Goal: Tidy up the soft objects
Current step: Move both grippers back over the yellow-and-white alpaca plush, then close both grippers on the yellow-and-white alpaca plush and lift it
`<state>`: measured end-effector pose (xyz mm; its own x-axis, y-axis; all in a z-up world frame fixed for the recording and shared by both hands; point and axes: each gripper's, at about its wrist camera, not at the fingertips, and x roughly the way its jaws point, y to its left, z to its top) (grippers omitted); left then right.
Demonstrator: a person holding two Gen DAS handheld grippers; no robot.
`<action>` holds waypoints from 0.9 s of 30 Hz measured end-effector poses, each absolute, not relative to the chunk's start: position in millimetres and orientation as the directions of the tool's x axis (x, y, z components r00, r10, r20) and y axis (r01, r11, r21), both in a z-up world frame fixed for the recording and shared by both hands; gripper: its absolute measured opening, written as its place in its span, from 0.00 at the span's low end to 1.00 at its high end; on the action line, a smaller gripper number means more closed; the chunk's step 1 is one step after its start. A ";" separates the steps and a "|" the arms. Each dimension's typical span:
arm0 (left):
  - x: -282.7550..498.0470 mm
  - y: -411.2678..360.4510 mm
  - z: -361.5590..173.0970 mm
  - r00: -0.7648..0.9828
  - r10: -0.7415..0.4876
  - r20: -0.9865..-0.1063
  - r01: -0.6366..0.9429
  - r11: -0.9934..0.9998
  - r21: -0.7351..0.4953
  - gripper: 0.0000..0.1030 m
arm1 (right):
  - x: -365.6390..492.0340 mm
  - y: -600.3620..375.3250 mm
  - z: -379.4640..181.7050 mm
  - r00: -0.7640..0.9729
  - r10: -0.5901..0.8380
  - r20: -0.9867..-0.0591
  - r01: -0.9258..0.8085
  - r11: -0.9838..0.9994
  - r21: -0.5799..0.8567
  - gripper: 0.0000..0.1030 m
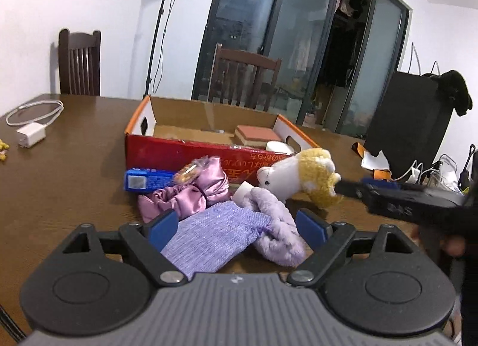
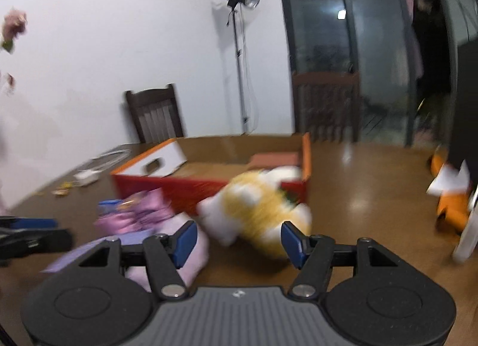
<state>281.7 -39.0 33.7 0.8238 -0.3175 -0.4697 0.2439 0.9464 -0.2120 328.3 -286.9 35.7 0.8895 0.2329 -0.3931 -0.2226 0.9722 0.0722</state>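
My left gripper (image 1: 237,228) hangs fingers apart over the lilac knit pouch (image 1: 213,235) on the table (image 1: 65,172); my right gripper (image 2: 237,240), fingers apart, faces the plush toy (image 2: 254,211); beyond, the red box (image 1: 191,151).

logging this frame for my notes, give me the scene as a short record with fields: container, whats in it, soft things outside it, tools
container: open red cardboard box on the brown table
in box: red-topped sponge, a white item beside it
soft things outside: yellow-and-white plush toy, pink satin cloth, lilac knit pouch, fluffy purple piece
also outside: blue packet
left tool: open, over the lilac knit pouch
right tool: open, facing the plush toy, view blurred
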 end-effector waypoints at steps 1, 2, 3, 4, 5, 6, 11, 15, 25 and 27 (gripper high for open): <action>286.6 -40.5 31.1 0.818 -0.316 -0.481 0.238 0.947 -0.217 0.85 | 337.3 -284.4 33.6 0.902 0.213 -0.375 -0.224 0.974 0.013 0.72; 289.4 -42.0 28.6 0.814 -0.314 -0.488 0.233 0.947 -0.221 0.85 | 345.4 -281.4 32.4 0.908 0.200 -0.368 -0.230 0.972 -0.041 0.75; 291.4 -42.1 26.3 0.812 -0.315 -0.492 0.232 0.947 -0.224 0.85 | 353.6 -279.0 31.8 0.909 0.195 -0.367 -0.240 0.967 -0.081 0.75; 292.6 -42.1 24.3 0.810 -0.314 -0.495 0.230 0.947 -0.225 0.85 | 363.0 -276.8 30.6 0.904 0.206 -0.375 -0.264 0.958 -0.113 0.75; 293.5 -41.5 23.7 0.809 -0.312 -0.498 0.226 0.947 -0.227 0.85 | 372.6 -276.0 29.6 0.895 0.219 -0.388 -0.287 0.950 -0.125 0.75; 294.2 -41.1 23.0 0.809 -0.310 -0.500 0.222 0.948 -0.229 0.85 | 380.7 -275.7 28.1 0.887 0.227 -0.403 -0.298 0.947 -0.121 0.74; 290.7 -35.9 22.7 0.812 -0.294 -0.505 0.204 0.953 -0.226 0.85 | 394.1 -281.9 21.3 0.851 0.280 -0.445 -0.329 0.944 -0.035 0.53; 283.7 -33.2 29.3 0.821 -0.294 -0.489 0.207 0.952 -0.224 0.85 | 369.4 -290.9 37.3 0.859 0.299 -0.415 -0.318 0.948 0.024 0.51; 247.1 -38.5 40.1 0.797 -0.404 -0.448 0.298 0.909 -0.291 0.85 | 240.7 -261.1 41.6 0.865 0.318 -0.387 -0.385 0.916 -0.108 0.53; 239.3 -39.2 36.4 0.796 -0.393 -0.461 0.285 0.914 -0.288 0.85 | 224.2 -246.4 31.6 0.834 0.355 -0.423 -0.433 0.896 -0.100 0.57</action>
<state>239.3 -39.2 36.4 0.7957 -0.3932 -0.4608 0.2848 0.9142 -0.2884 224.2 -246.4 31.6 0.8336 0.3554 -0.4228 -0.4326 0.8961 -0.0998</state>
